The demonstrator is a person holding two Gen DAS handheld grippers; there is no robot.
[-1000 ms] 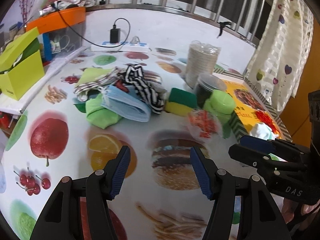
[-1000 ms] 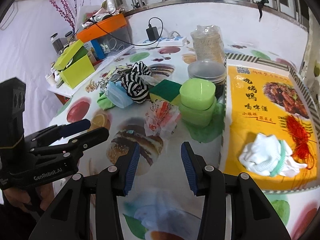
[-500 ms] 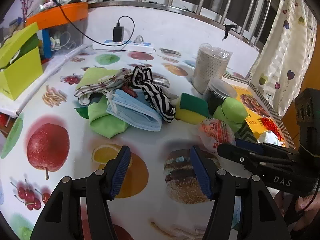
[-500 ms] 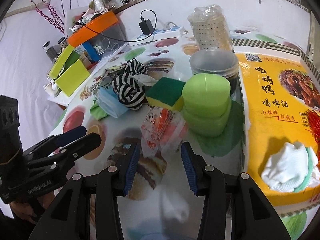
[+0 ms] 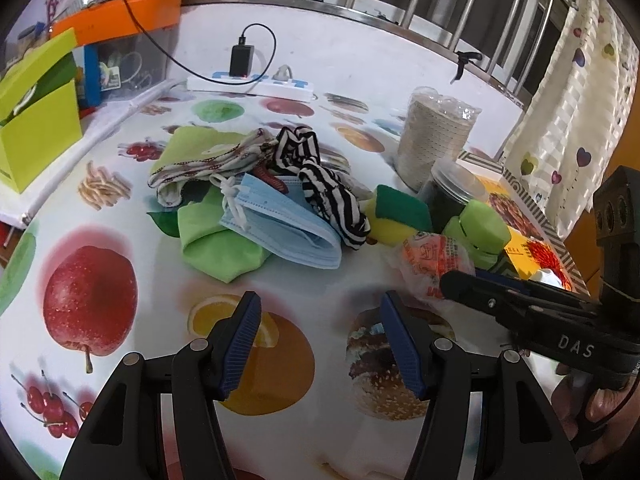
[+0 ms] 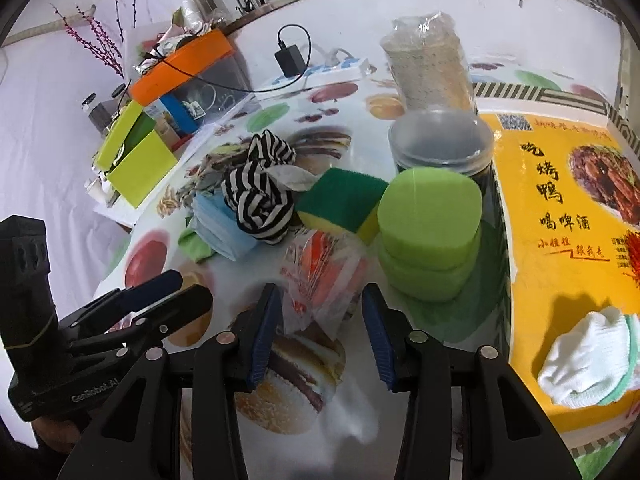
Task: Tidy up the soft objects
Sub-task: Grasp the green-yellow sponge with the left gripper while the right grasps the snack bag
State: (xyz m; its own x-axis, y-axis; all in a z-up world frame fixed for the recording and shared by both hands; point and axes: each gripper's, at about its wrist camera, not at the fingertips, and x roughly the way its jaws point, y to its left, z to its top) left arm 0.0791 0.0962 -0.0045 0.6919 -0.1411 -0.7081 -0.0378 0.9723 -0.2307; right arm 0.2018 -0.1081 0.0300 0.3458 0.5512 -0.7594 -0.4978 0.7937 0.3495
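Observation:
A crinkled plastic bag with orange print [image 6: 320,276] lies on the fruit-print tablecloth [image 5: 168,280]. My right gripper [image 6: 320,300] has its jaws on either side of the bag and is closing; the left pad touches the plastic, while a gap shows at the right pad. My left gripper [image 5: 320,308] is open over bare cloth, with nothing between its fingers. Beyond it sits a pile: a black-and-white striped cloth [image 5: 320,180], a blue face mask [image 5: 280,220] and a green cloth [image 5: 216,244]. A green-and-yellow sponge [image 6: 340,200] and stacked green pads [image 6: 428,224] stand by the bag.
A white sock [image 6: 584,356] lies on a yellow poster [image 6: 560,248] at the right. Behind are a lidded dark tub [image 6: 440,140], a wrapped stack of cups [image 6: 428,68], a power strip [image 5: 248,84], a lime box [image 5: 36,128] and an orange-lidded bin [image 5: 120,20].
Both grippers have come forward toward the pile. The right gripper's jaws have narrowed, and the plastic bag now lies between them. The left jaws stay wide.

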